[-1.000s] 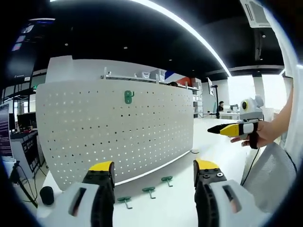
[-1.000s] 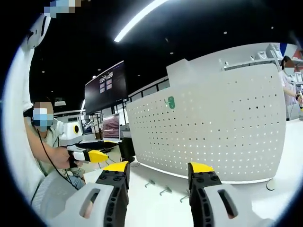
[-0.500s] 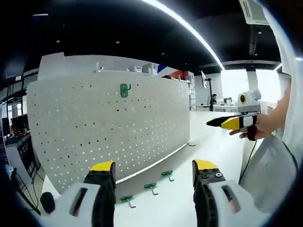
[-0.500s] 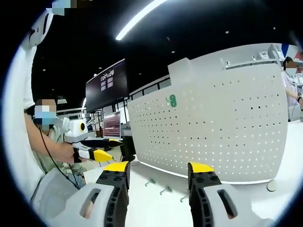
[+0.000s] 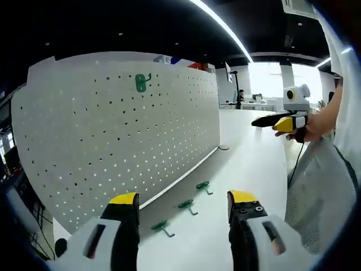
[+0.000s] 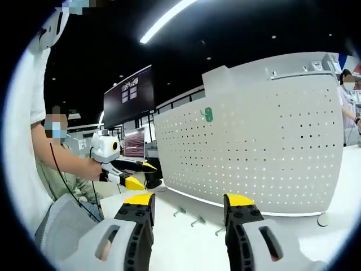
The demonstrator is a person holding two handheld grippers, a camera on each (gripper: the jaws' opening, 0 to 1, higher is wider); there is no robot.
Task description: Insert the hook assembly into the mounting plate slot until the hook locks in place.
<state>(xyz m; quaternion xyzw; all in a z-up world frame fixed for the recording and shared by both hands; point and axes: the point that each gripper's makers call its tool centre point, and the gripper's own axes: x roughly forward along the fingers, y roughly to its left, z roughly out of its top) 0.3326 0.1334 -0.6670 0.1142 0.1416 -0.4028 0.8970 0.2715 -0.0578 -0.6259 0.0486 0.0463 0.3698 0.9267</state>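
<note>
The white perforated mounting plate stands upright on the white table; in the right gripper view the plate spans the right half. One green hook hangs high on it, also seen as the hung hook. Three green hooks lie in a row at its foot. My left gripper is open above that row, holding nothing. My right gripper is open and empty, farther back. The right gripper shows hand-held at the right; the left gripper shows at the left with jaws apart.
The white table runs on past the plate's right end. A dark monitor stands behind the plate's left end. A round foot props the plate's right corner. A mesh chair back and a person's arm sit at the right.
The left gripper's camera has moved closer to the plate, so plate and table hooks look larger. In the right gripper view the left gripper has moved right, toward the plate. The right gripper is almost still.
</note>
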